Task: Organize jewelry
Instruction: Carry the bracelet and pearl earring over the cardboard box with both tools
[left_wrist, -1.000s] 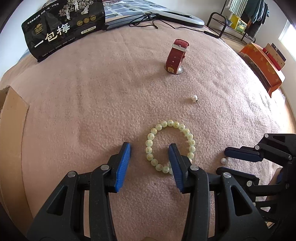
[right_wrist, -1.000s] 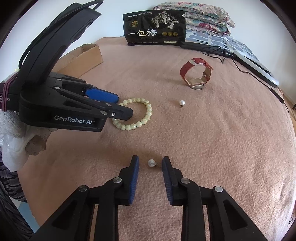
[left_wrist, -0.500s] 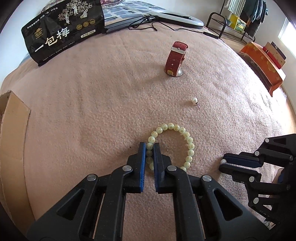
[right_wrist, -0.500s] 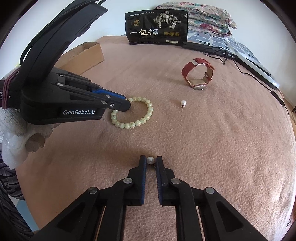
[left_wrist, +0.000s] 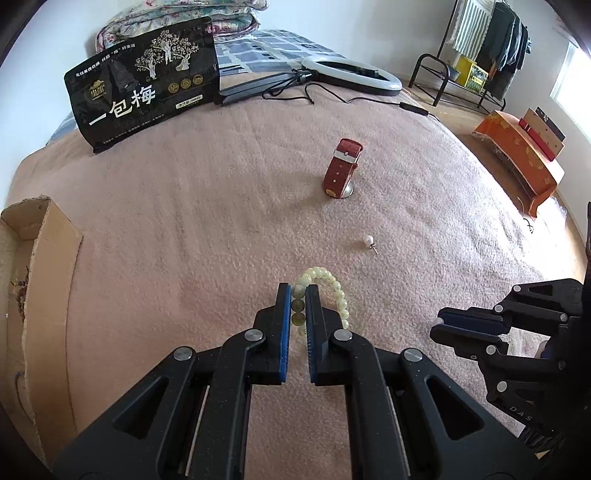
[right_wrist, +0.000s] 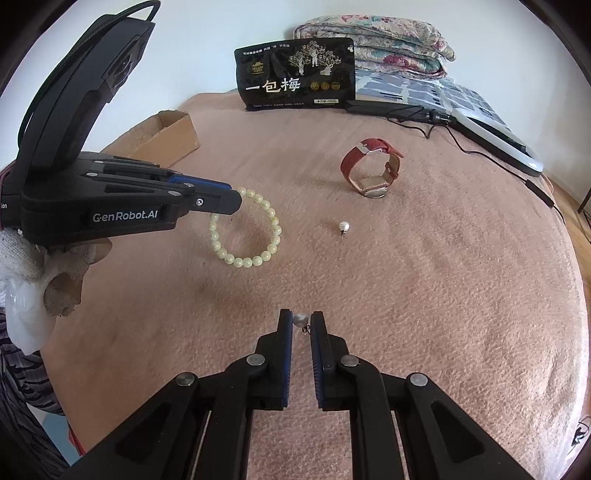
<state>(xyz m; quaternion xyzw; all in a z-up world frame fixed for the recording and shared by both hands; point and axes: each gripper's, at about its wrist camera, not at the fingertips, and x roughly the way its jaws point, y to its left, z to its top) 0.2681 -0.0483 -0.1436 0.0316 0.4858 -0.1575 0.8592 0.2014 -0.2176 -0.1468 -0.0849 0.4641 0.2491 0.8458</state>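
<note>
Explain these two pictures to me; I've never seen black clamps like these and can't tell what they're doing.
No robot here: a person holds a two-finger clamp tool in each hand, each with a camera looking along its fingers. One picture comes from the left gripper, the other from the right gripper. They work over a bed with a pink blanket. The left one is shut on a pale bead bracelet, which hangs lifted. The right one pinches a small pearl earring. A second pearl earring, a red watch and a cardboard box are still on the blanket.
</note>
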